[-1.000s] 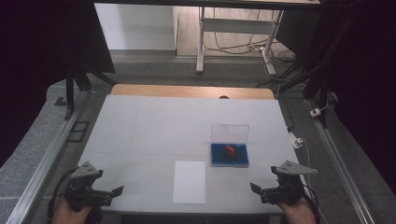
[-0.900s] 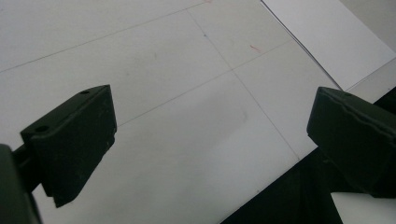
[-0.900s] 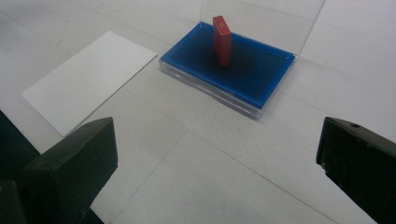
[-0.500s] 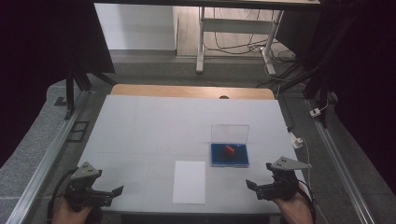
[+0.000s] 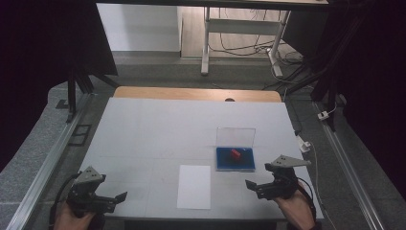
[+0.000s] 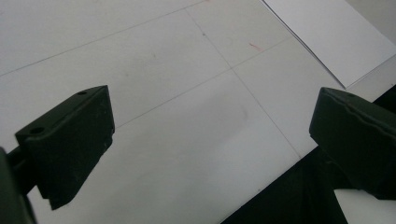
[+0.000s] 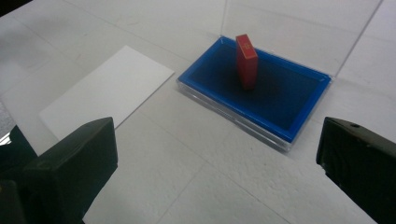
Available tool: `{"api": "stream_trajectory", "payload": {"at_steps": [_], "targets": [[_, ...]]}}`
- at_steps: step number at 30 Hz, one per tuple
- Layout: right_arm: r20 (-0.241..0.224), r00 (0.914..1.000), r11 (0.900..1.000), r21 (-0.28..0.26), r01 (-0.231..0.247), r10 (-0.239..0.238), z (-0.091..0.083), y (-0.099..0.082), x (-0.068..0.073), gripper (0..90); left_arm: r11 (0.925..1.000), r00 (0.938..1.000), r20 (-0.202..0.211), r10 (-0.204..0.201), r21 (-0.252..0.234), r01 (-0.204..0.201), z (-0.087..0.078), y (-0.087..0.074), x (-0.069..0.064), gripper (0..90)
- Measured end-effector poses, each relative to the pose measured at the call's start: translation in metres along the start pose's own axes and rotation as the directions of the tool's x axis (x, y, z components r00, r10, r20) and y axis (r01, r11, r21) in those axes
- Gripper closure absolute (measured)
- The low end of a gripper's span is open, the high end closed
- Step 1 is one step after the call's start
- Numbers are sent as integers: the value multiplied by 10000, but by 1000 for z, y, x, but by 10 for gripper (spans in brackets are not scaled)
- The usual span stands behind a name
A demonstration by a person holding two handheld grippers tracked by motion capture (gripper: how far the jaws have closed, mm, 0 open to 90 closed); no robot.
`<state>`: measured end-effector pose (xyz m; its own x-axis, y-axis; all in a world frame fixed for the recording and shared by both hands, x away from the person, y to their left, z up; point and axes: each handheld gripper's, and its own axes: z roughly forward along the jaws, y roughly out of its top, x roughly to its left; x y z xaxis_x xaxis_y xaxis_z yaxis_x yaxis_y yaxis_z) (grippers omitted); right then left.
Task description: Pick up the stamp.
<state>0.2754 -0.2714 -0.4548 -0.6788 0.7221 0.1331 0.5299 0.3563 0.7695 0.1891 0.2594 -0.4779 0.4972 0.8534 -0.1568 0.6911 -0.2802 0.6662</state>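
A blue tray in a clear case, its lid standing open behind it, lies on the white table right of centre. A small red block stands upright in it. A white sheet of paper lies left of the tray. My right gripper hovers open just in front of the tray, holding nothing. At the table's front left corner my left gripper is open and empty too.
The white table has a wooden strip along its far edge. Metal rails run along both sides. A white plug and cable lie off the right edge. Desk legs and cables stand on the floor beyond.
My right gripper has moved a little left and forward, closer to the blue tray. The left gripper has stayed in place.
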Motion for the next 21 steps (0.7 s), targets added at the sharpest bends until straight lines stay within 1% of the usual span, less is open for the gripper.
{"api": "stream_trajectory", "payload": {"at_steps": [3, 5, 9, 11, 13, 16, 21], "targets": [[-91, 9999, 9999, 11, 142, -142, 3, 2, 0, 0, 10000, 10000, 15, -16, 13, 16, 0, 0, 0, 7], [-122, 9993, 9992, 200, 356, -354, 9, 6, 1, 0, 10000, 10000, 55, -3, 14, 3, 0, 0, 0, 8], [-65, 9989, 9983, 349, 462, -460, 15, 10, 1, 0, 10000, 9999, 144, -9, -13, 9, 0, 0, 1, 7], [-46, 9983, 9973, 443, 590, -589, 19, 12, 0, 0, 10000, 9999, 154, -27, -23, 28, 0, 0, 1, 7], [-2, 9978, 9966, 502, 658, -659, 25, 16, -1, 0, 10000, 9999, 151, -20, -17, 20, 0, 0, 1, 7], [32, 9977, 9961, 560, 680, -683, 30, 19, -3, 0, 10000, 9999, 134, -1, 18, 1, 0, 0, 1, 7], [220, 9970, 9944, 767, 727, -746, 42, 26, -6, 0, 10000, 9999, 138, -5, 45, 4, 0, 0, 1, 7]]}}
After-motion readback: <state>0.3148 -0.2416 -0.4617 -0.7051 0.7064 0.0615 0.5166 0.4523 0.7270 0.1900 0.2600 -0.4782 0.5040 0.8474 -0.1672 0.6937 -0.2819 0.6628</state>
